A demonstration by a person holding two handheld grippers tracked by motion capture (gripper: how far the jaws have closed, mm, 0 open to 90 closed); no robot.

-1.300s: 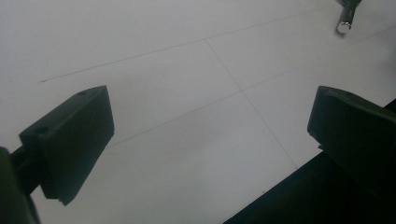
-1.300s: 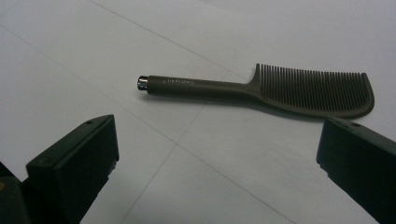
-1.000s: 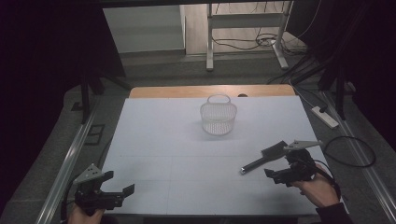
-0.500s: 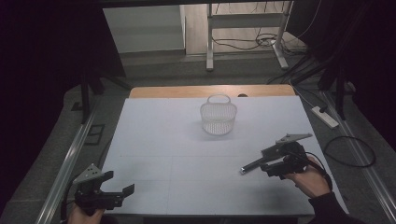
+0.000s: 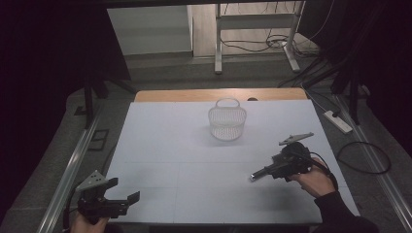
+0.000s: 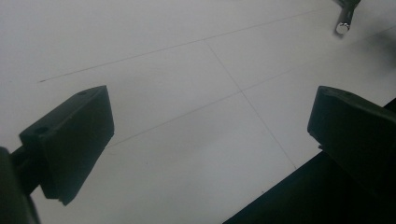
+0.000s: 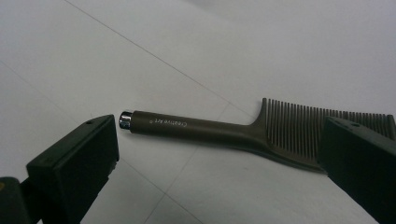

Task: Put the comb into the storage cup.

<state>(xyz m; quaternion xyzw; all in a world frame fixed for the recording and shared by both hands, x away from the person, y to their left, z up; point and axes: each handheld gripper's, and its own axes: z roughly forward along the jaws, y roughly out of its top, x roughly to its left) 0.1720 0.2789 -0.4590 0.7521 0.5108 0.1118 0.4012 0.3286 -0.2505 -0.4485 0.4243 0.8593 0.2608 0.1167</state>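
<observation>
in the high view, the right claw [image 5: 277,171] is low over the right side of the white bench [image 5: 165,145], with the hand [image 5: 315,178] behind it. a dark comb [image 5: 260,172] lies flat under it, and its shiny handle tip sticks out to the left. a small see-through basket [image 5: 227,121] stands well apart, toward the far middle of the bench. the left claw [image 5: 116,199] rests at the near left corner, spread wide and holding nothing.

in the left gripper view, the two black jaws stand far apart over bare bench. the comb's shiny tip [image 6: 343,27] shows far off at the top right.

in the right gripper view, the jaws are wide apart with the comb [image 7: 243,130] lying flat between them. one jaw is just beside the handle tip, the other by the teeth. nothing is gripped yet.

this looks like the reach to pick up the comb. next, i think the right claw needs to drop a little more, turn so the jaws sit across the thin handle, and squeeze shut.
</observation>
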